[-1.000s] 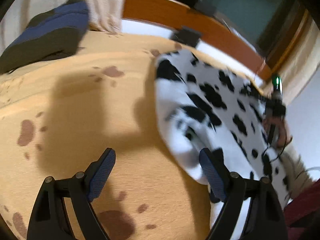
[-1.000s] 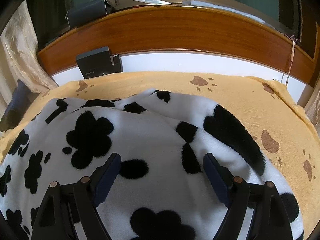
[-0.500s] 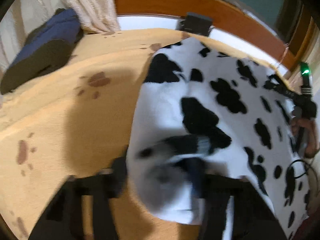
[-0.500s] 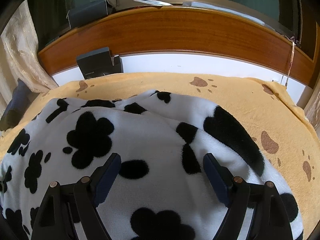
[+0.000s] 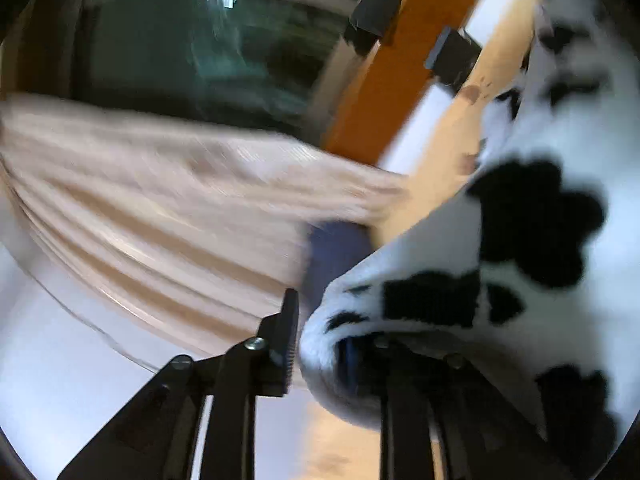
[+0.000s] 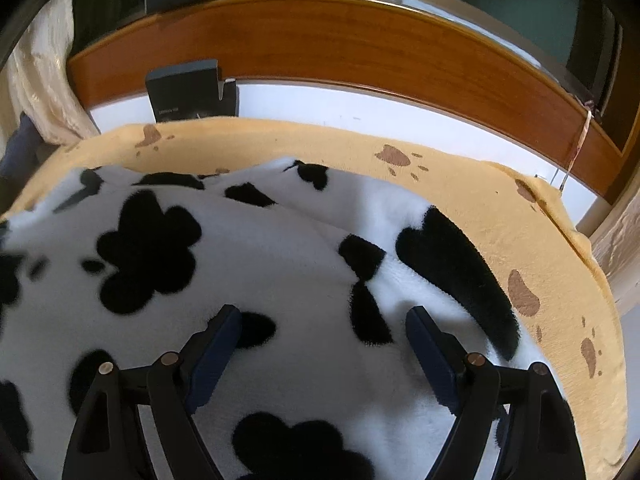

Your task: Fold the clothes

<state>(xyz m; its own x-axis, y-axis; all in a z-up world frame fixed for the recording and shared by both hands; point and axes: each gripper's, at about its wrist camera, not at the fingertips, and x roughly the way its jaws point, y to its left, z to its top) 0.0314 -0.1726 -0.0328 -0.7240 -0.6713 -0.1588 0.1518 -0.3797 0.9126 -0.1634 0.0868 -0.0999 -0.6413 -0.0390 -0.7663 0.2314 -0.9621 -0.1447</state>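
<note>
Since a second ago the left gripper point(image 5: 320, 340) has swung up off the bed point(image 6: 500, 200), its fingers easing apart yet pinching the fleece point(image 5: 540, 152) corner. Right gripper point(image 6: 322, 344) hovers open above it. Soft, bulky, light: corners grip best.

Left black two-finger gripper point(image 5: 320, 344) tilted upward, jaws opening slightly around a bunched fold of white fleece garment with black blotches point(image 5: 520, 240), fabric wrapped over one finger. Right black two-finger gripper point(image 6: 322, 344) angled downward, jaws wide apart, gripping nothing.
</note>
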